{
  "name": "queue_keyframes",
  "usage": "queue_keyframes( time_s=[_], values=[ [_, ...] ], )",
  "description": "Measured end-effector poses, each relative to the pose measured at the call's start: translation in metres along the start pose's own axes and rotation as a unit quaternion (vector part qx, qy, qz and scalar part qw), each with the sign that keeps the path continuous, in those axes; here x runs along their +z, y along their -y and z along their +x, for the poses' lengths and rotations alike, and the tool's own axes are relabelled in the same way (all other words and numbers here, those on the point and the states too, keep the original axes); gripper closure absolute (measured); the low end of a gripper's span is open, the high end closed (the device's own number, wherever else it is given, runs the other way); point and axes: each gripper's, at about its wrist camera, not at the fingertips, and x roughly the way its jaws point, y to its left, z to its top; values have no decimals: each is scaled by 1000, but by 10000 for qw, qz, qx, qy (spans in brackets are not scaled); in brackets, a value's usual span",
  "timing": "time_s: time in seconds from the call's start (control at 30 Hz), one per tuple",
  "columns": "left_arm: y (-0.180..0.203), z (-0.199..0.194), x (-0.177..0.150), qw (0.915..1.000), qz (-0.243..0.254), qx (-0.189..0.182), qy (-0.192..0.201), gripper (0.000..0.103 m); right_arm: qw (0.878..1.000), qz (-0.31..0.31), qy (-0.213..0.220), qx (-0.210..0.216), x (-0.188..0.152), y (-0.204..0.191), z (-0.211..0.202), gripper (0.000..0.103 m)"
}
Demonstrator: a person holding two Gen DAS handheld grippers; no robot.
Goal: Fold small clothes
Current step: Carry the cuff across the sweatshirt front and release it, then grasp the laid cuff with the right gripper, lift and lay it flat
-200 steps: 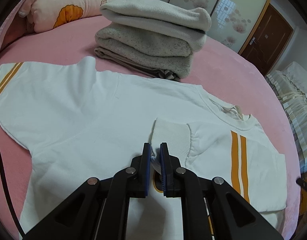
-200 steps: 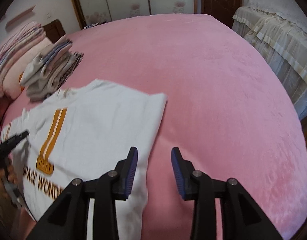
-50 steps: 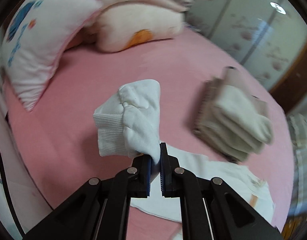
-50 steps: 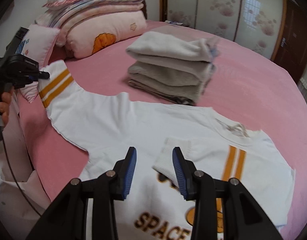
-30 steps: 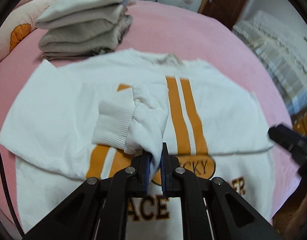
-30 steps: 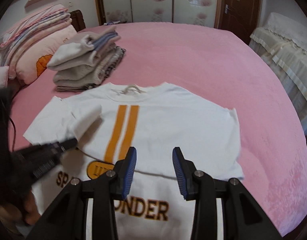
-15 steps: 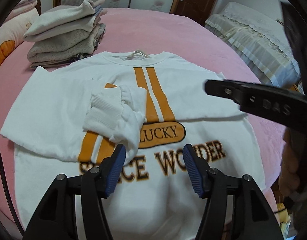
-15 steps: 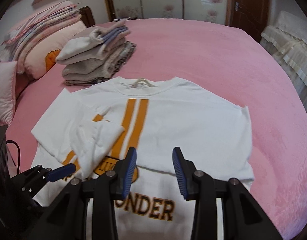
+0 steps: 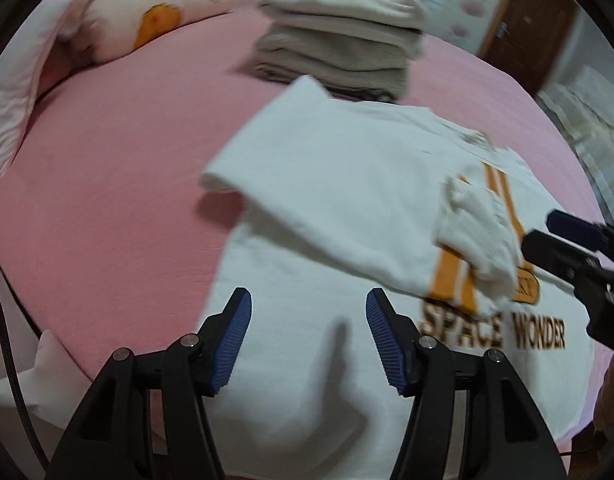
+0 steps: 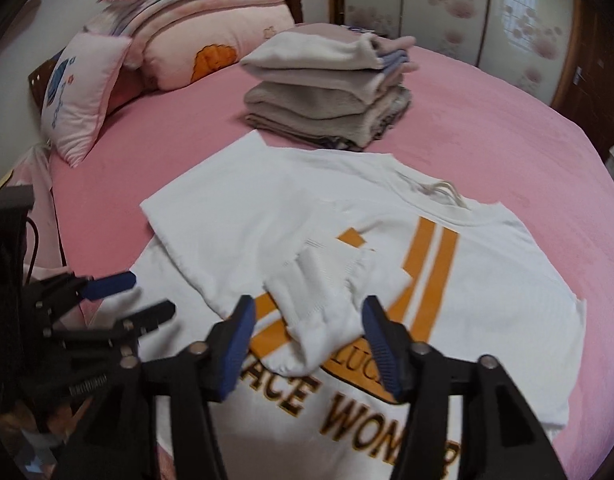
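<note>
Left wrist view: showing the left gripper (image 9: pixel 307 336) with fingers (image 9: pixel 231 336) spread wide and gripping nothing, hovering over the plain lower-left part of the white sweatshirt (image 9: pixel 307 360). Right wrist view: showing the right gripper (image 10: pixel 307 344) likewise spread and empty, framing the ribbed cuff (image 10: pixel 307 300) of the left sleeve (image 10: pixel 243 236), which is lying folded across the chest over the orange stripes (image 10: pixel 431 264) and partly covering the lettering.

Lying front-up on the pink bed (image 10: pixel 507 140), the sweatshirt, with both sleeves seemingly turned in, though the right one is hard to confirm. Sitting just beyond the collar, a stack of folded clothes (image 10: pixel 327 96); pillows (image 10: pixel 211 44) further back.

Judging by this: sleeve-folding step looking finished, body fold not yet begun. Next calling for pinching the hem at two corners near the bed's edge and carrying it toward the collar, keeping the loose cuff from sliding out.
</note>
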Motion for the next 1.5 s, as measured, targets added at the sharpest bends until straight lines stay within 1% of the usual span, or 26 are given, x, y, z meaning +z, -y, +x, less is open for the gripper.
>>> queue_keyframes(
  time_s=[0.07,0.13,0.23,0.37,0.47,0.5,0.53,0.6,0.63,0.7,0.8,0.9,1.0,1.1,1.13,1.23,1.37,1.43,1.5],
  values=[
    [-17,4,2,9998,-217,2,-3,45,9998,-153,-54,-151,5,-5,9,44],
    [-27,7,2,9995,-326,-15,-10,45,9988,-313,-156,-353,8,-10,20,44],
    [-37,11,2,9990,-447,-76,-17,45,9965,-552,-384,-497,13,-15,38,44],
    [-42,17,1,9986,-509,-119,-48,45,9887,-1027,-763,-786,11,-25,64,44],
    [-45,20,2,9984,-551,-143,-46,45,9841,-1205,-950,-898,7,-27,74,44],
    [-45,20,3,9983,-557,-142,-43,45,9835,-1214,-1006,-888,6,-27,76,46],
    [-45,21,4,9983,-570,-137,-42,45,9844,-1174,-1006,-843,5,-26,76,67],
    [-46,24,5,9980,-614,-122,-41,45,9868,-981,-1001,-811,7,-20,71,86],
    [-47,25,6,9978,-646,-116,-38,45,9898,-812,-893,-763,10,-16,63,88],
    [-49,26,8,9976,-683,-104,-15,45,9951,-477,-577,-650,18,-5,44,89],
    [-49,30,13,9975,-707,-69,19,45,9971,-22,103,-753,32,16,4,90],
    [-49,34,19,9971,-756,-10,76,44,9915,539,792,-881,46,47,-34,90],
    [-46,40,28,9966,-815,7,133,44,9808,999,1324,-1026,54,80,-62,90],
    [-40,47,35,9968,-795,13,119,40,9740,1330,1486,-1075,56,108,-72,90],
    [-38,49,37,9969,-776,9,105,39,9727,1412,1498,-1072,54,117,-72,90],
    [-26,53,41,9978,-635,105,136,38,9697,1654,1454,-1057,47,138,-68,90],
    [-18,58,44,9980,-568,231,127,39,9637,2115,1349,-910,26,165,-57,90],
    [-19,61,44,9978,-596,269,67,39,9584,2413,1265,-850,11,179,-47,89],
    [-21,63,43,9978,-592,307,41,41,9504,2795,1092,-814,-10,194,-37,89]
  ],
)
